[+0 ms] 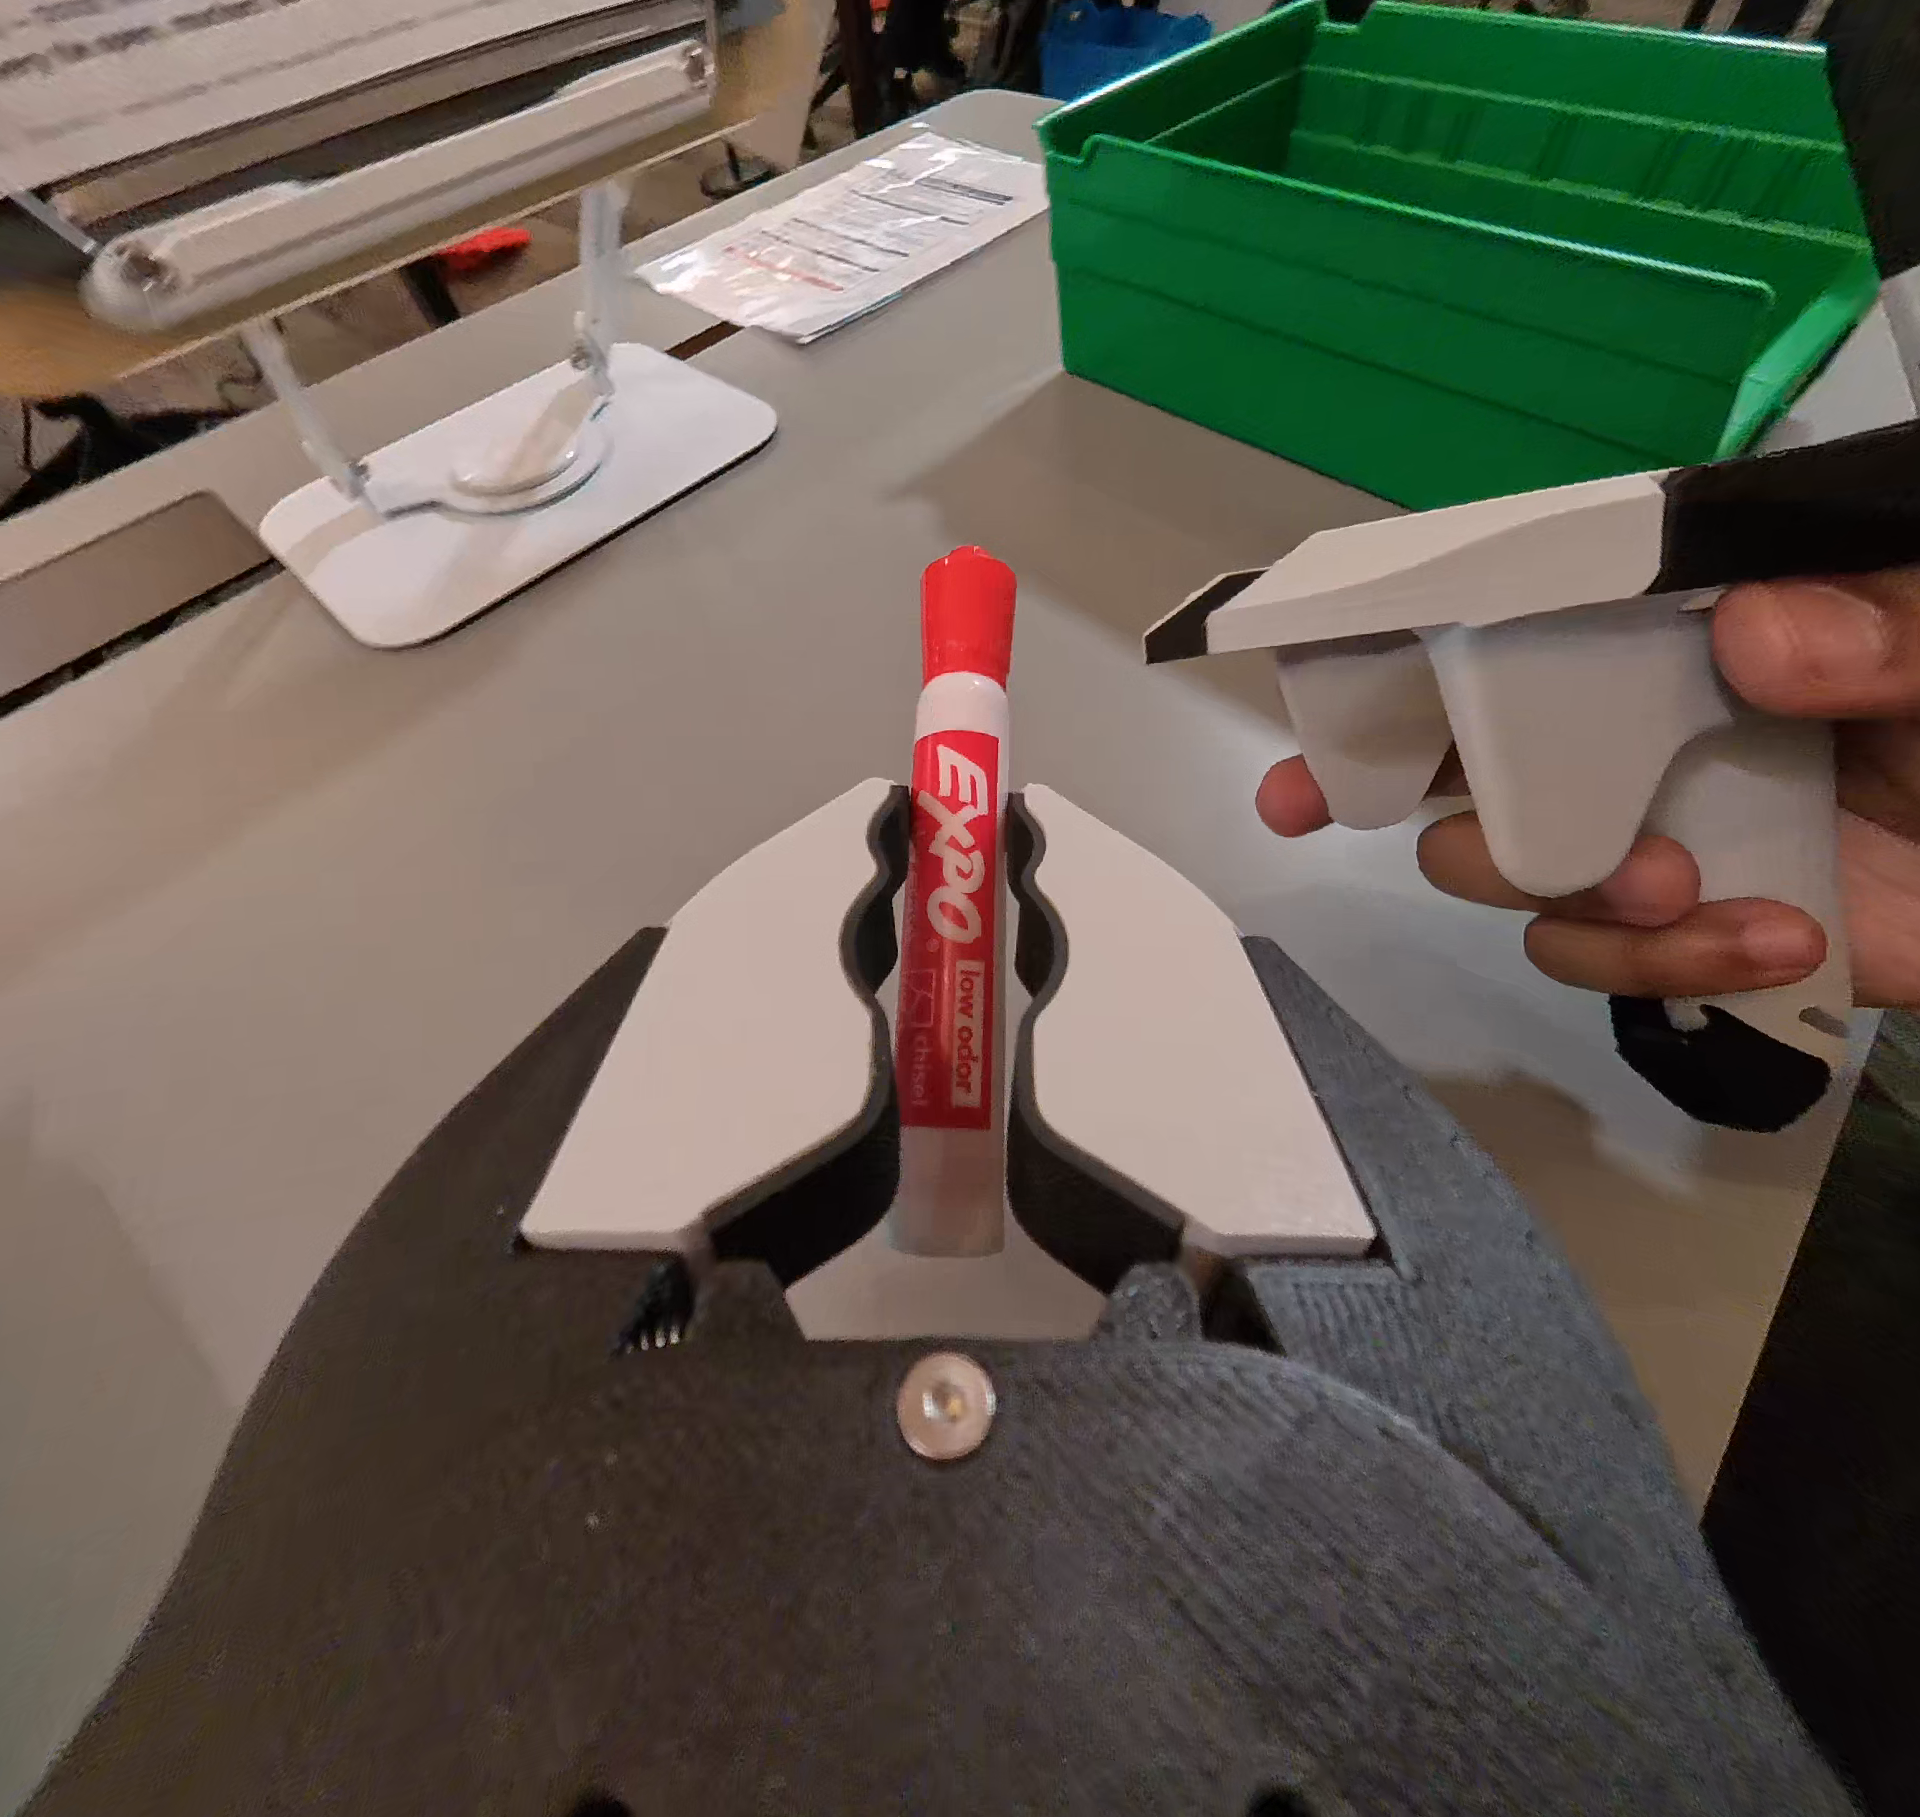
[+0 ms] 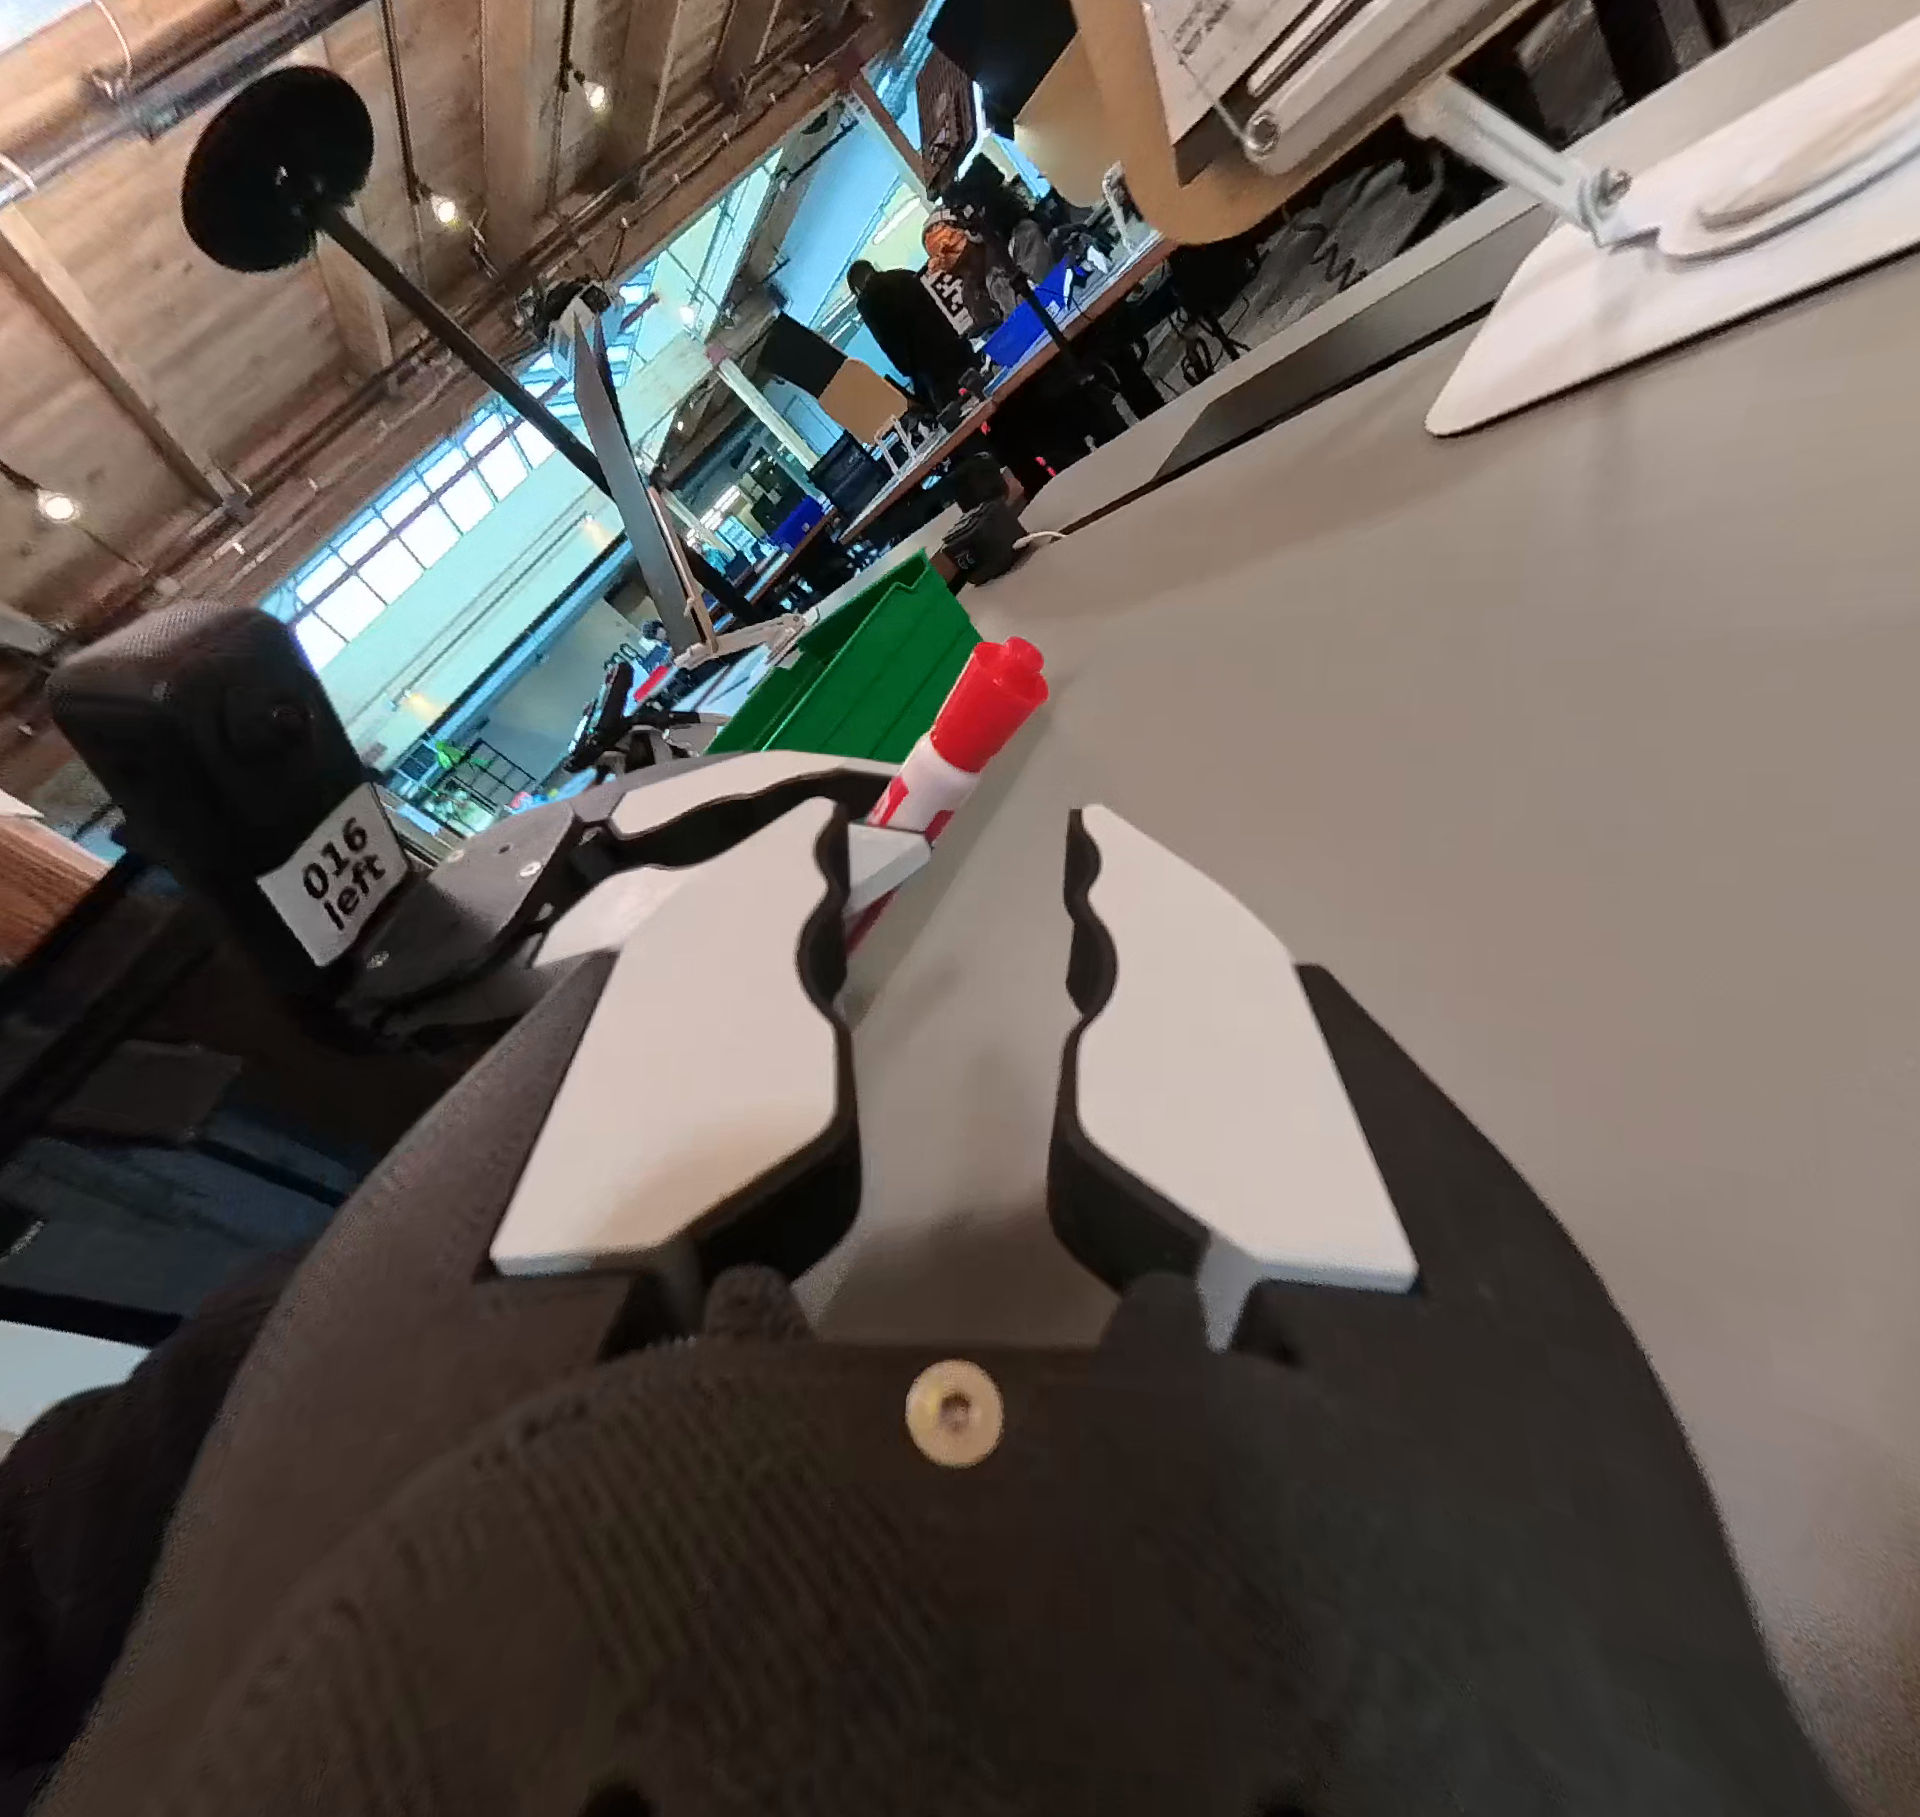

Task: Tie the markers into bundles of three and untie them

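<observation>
Left hand-held gripper (image 1: 954, 832) clamps the marker (image 1: 958, 832) mid-barrel, cap forward over the bench (image 1: 520, 832); right hand-held gripper (image 2: 951, 920), right of marker, gapes empty—keep squeeze firm.

Counted: one red-capped marker (image 1: 956, 894), one green bin (image 1: 1455, 240), one white stand (image 1: 520, 489), one bagged sheet (image 1: 852, 229), two grippers, left (image 1: 954, 811) and right (image 2: 951, 832).
</observation>
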### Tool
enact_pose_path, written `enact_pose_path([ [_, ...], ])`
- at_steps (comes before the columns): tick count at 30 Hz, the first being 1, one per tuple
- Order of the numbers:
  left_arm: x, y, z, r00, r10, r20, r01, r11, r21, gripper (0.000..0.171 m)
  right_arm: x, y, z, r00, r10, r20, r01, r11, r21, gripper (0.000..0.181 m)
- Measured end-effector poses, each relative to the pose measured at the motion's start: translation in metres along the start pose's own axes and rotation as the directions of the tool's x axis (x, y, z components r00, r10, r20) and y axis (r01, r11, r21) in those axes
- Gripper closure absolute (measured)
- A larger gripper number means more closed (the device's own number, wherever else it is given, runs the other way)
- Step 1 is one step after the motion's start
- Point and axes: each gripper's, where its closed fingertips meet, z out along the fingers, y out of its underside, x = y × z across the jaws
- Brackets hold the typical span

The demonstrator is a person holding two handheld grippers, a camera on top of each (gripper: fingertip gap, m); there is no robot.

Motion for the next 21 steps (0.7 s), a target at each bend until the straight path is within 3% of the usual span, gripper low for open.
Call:
enact_pose_path([
  [14, 0.101, -0.023, 0.051, 0.947, 0.228, -0.228, -0.221, 0.974, 0.055, 0.152, 0.021, -0.021, -0.077, 0.989, -0.006, -0.147, 0.027, 0.99, 0.14, 0.145],
  [19, 0.12, -0.024, 0.061, 0.928, 0.262, -0.264, -0.245, 0.965, 0.094, 0.151, 0.031, -0.027, -0.099, 0.978, 0.015, -0.209, 0.023, 0.983, 0.181, 0.161],
  [21, 0.122, -0.023, 0.062, 0.929, 0.264, -0.26, -0.244, 0.964, 0.105, 0.152, 0.036, -0.027, -0.101, 0.967, 0.003, -0.254, 0.044, 0.982, 0.182, 0.157],
])
